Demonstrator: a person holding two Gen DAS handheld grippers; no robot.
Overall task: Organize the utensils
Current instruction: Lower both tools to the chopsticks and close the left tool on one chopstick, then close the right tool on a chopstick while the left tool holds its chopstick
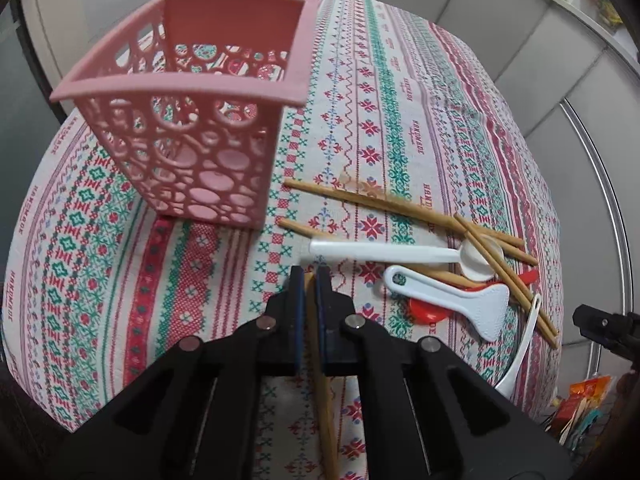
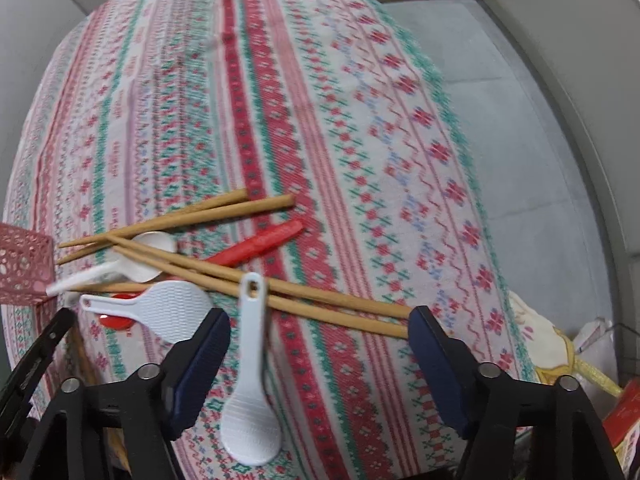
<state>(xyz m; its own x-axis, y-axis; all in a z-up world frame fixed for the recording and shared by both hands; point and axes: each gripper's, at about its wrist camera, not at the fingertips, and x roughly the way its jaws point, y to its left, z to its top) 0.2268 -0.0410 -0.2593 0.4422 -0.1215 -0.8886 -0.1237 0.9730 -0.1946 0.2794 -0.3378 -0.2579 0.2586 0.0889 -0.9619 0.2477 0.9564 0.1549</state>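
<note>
My left gripper is shut on a wooden chopstick and holds it just right of the pink perforated basket, which stands on the patterned tablecloth. A heap of utensils lies to the right: wooden chopsticks, a white spoon, a white rice paddle and a red spoon. My right gripper is open above a second white rice paddle, with the chopsticks and the red spoon just beyond. The basket's corner shows at the left.
The tablecloth covers the table; its right edge drops to a grey floor. Packets and clutter lie below the table edge. My right gripper's body shows at the left wrist view's right edge.
</note>
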